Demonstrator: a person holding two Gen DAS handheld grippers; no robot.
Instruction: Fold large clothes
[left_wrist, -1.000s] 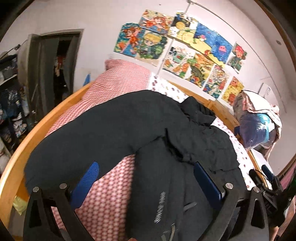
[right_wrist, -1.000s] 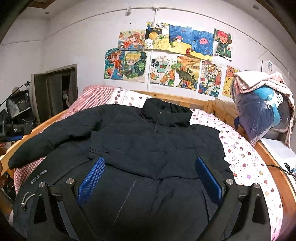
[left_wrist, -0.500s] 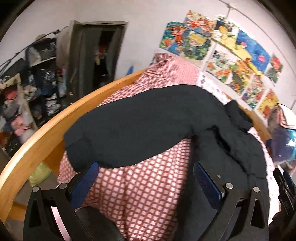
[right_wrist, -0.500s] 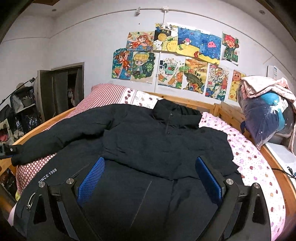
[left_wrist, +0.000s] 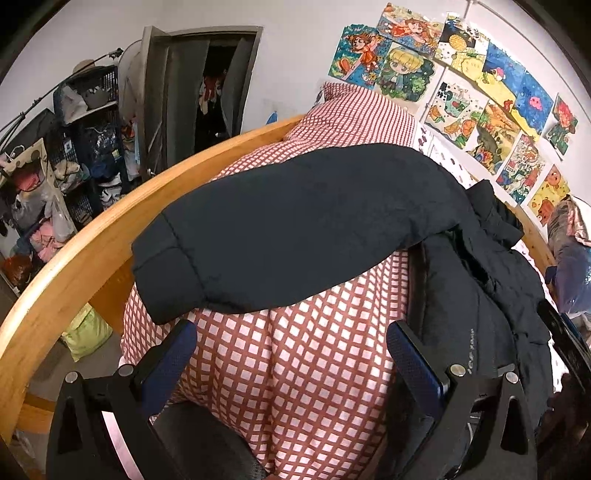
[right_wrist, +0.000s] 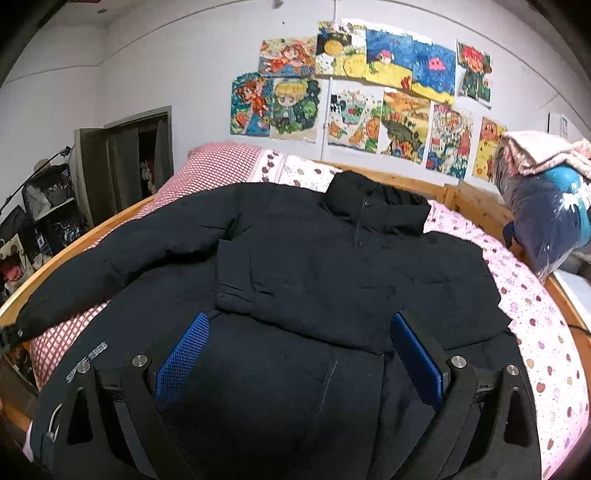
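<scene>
A large black padded jacket (right_wrist: 332, 266) lies face up on the bed, collar toward the wall. One sleeve (right_wrist: 280, 273) is folded across the chest. The other sleeve (left_wrist: 295, 229) stretches out over the red checked bedding toward the wooden rail, its cuff (left_wrist: 166, 273) near the bed's edge. My left gripper (left_wrist: 291, 354) is open and empty, just short of that sleeve and above the checked bedding. My right gripper (right_wrist: 299, 350) is open and empty above the jacket's lower front.
A wooden bed rail (left_wrist: 74, 258) curves along the left side. A red checked pillow (right_wrist: 221, 162) and dotted pink sheet (right_wrist: 535, 317) cover the bed. A bagged bundle of bedding (right_wrist: 546, 214) sits at the right. Cluttered shelves (left_wrist: 55, 166) and a wardrobe (left_wrist: 192, 92) stand left.
My left gripper has swung left from over the jacket body to the outstretched sleeve and its cuff. My right gripper has shifted slightly left over the jacket's hem. The jacket has not moved.
</scene>
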